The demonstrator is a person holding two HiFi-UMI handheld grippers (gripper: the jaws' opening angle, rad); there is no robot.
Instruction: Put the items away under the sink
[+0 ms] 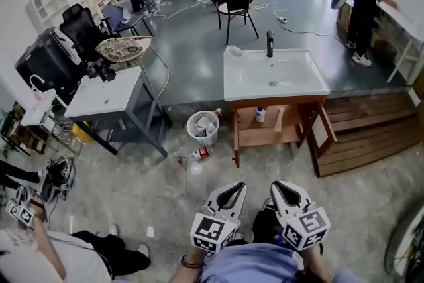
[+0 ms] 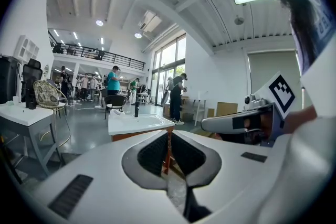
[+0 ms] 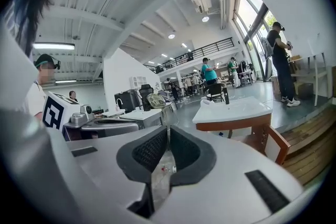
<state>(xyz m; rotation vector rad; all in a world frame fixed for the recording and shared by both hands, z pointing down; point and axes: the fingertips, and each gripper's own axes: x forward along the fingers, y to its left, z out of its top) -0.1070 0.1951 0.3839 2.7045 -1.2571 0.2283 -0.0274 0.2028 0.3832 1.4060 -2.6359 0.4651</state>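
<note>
Bottle is laid flat on floor near bin, left of sink cabinet; long axis approx. left-right, cap end unclear. Left hand-held gripper & right hand-held gripper are seen shut, empty.

— What is the person wearing?
— A pale blue shirt, with a dark band at the left wrist.
— And the tools?
— The left gripper and right gripper have white shells and black ribbed pads. Each carries a cube with black square markers.
</note>
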